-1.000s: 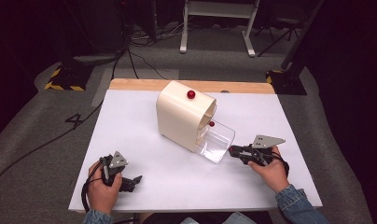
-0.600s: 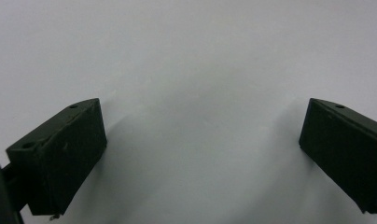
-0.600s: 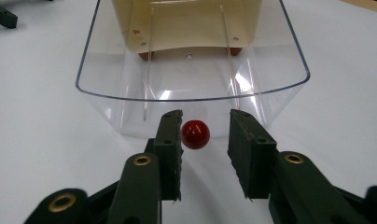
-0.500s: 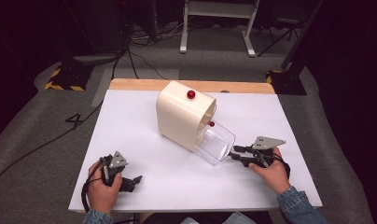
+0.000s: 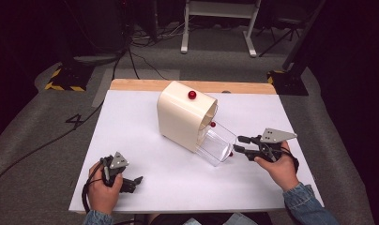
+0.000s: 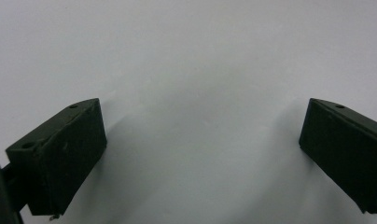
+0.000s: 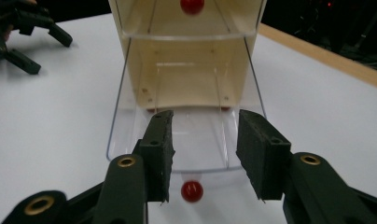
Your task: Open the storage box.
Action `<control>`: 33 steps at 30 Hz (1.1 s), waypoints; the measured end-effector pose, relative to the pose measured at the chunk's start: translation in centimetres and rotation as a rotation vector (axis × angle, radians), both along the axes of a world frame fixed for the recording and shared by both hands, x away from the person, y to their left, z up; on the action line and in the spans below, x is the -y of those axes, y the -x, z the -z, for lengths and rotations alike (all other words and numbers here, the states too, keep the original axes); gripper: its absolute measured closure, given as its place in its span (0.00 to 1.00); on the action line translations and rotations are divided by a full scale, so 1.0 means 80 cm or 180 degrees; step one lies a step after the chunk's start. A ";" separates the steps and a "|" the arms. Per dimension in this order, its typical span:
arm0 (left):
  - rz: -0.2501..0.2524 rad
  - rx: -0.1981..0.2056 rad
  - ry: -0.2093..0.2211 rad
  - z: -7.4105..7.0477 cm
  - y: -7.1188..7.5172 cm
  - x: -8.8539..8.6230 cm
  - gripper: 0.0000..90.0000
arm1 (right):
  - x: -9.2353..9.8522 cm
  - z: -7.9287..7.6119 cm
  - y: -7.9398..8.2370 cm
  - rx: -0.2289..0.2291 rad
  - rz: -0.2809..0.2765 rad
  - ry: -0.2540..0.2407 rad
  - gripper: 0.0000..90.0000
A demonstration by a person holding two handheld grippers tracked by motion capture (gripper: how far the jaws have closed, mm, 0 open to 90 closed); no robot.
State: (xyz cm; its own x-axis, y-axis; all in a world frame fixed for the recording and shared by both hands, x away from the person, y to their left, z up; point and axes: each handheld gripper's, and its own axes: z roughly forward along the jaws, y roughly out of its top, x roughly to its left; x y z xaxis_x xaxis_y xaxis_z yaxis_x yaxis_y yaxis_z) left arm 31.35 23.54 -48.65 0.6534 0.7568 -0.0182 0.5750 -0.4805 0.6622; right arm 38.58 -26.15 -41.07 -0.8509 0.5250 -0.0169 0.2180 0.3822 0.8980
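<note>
Approaching the clear drawer's red knob [image 7: 191, 191] with right gripper [image 7: 204, 148] jaws spread, risking a shove that slides the cream box [image 5: 184, 115]; left gripper [image 5: 126, 180] rests released.

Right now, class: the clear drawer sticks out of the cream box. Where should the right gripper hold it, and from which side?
Grip the small red knob on the front of the clear drawer, coming straight at that front from the right gripper side. The knob lies centred between the open jaws and looks narrow enough to pinch; the drawer's clear walls are smooth and broad.
</note>
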 end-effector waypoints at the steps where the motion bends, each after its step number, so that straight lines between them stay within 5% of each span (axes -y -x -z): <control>1: 0.0000 -0.0001 0.0001 0.000 0.000 0.000 0.01 | -0.003 -0.006 -0.002 0.0025 -0.0019 -0.0021 0.63; 12: 0.0005 0.0006 0.0000 0.000 0.000 0.000 0.01 | -0.043 -0.039 -0.025 0.0180 -0.0147 -0.0085 0.64; 33: 0.0002 0.0015 -0.0001 0.000 0.001 0.000 0.01 | -0.082 -0.018 -0.056 0.0145 -0.0171 -0.0243 0.80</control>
State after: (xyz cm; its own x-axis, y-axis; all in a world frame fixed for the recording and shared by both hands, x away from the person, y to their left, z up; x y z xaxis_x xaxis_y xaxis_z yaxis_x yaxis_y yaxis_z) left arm 31.27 23.50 -48.67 0.6538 0.7565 -0.0148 0.5717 -0.4810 0.6647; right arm 43.05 -19.59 -39.60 -0.8771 0.4799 -0.0178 0.1574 0.3223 0.9335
